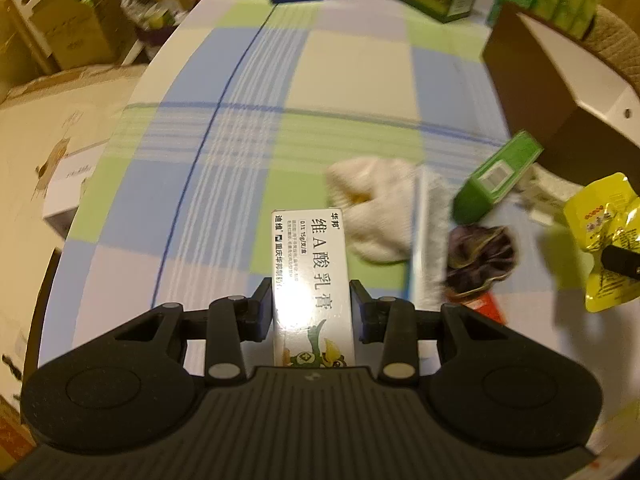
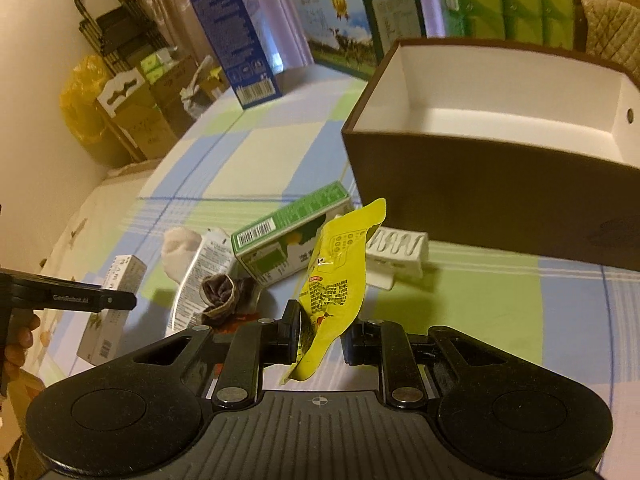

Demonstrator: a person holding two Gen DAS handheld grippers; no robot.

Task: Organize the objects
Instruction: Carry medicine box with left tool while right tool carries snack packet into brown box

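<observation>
A: What has the left gripper (image 1: 312, 304) got?

B: A long white cardboard box with black Chinese print (image 1: 310, 276), clamped between the jaws by its long sides, its far end sticking out ahead of them above the counter with the blue, green and white checked cloth (image 1: 240, 120).

A: And the right gripper (image 2: 320, 338)?

B: Its jaws pinch the lower end of a crinkled yellow foil snack pouch (image 2: 338, 280), which stands up from them and leans to the right.

A: What lies beyond the right jaws?

B: Just ahead and left, a green and white carton with a barcode (image 2: 288, 236), tilted, with a small white ridged plastic piece (image 2: 396, 256) to its right. Nearer, left of the jaws, a rolled dark fabric bundle (image 2: 224, 296), a flat white printed tube (image 2: 204, 276) and a cream knitted cloth (image 2: 180, 252).

A: The container?

B: A brown open box with a white inside (image 2: 500, 120) sits ahead and right of the right jaws, apart from the pouch.
</observation>
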